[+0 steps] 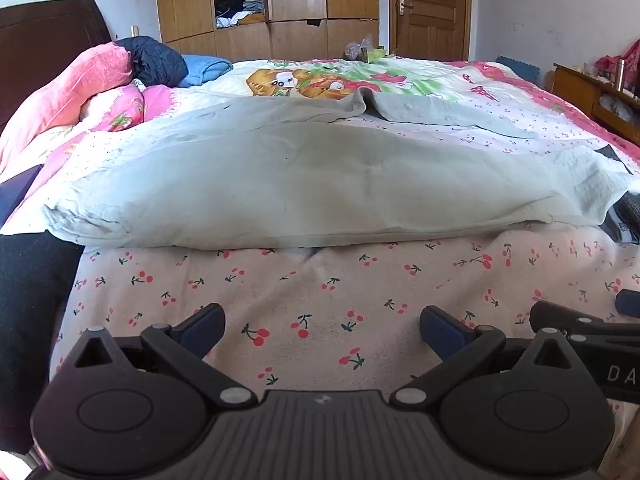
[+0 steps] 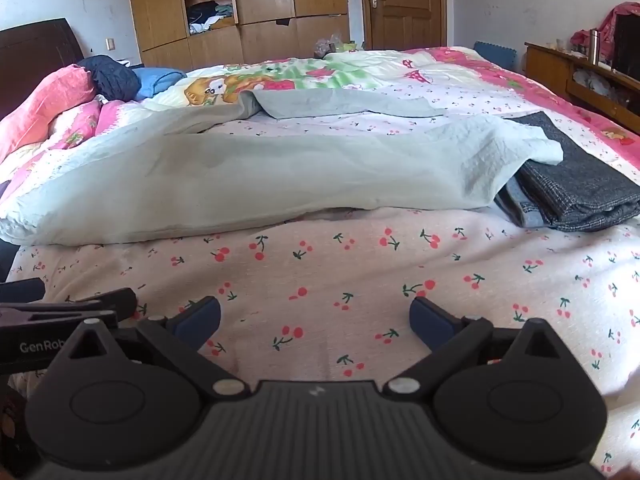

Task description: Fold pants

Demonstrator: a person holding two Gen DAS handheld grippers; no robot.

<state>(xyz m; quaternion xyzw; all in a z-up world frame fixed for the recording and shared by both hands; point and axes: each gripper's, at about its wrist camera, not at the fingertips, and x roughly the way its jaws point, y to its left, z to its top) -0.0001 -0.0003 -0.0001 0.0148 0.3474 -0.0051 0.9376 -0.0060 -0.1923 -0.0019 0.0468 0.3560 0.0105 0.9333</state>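
Pale green pants (image 1: 304, 184) spread wide across the bed (image 1: 360, 300), lying crosswise on the cherry-print sheet, one leg running left, the other bent away toward the far side near the cartoon quilt (image 1: 320, 76). Right end draped over a stack of dark folded clothes (image 2: 576, 184) at the right of the bed. No crisp fold visible yet; cloth looks loosely laid and rumpled, so judged to be at the very start of the task, with all the folding left to do.

Left gripper (image 1: 322, 328) hanging over bare sheet on the near side, jaws wide apart, nothing between them, well short of the pants' near edge. Right gripper (image 2: 316, 316) likewise spread wide, empty, just beside the left one and over the same near strip of sheet. Neither touching the garment.

Probably next: reaching forward to the near edge, most likely the waistband or a leg end, then bringing one leg over the other. Exact position of the waistband hard to tell from here. Far leg partly tucked against the quilt, likely needing a tug free before any neat fold.
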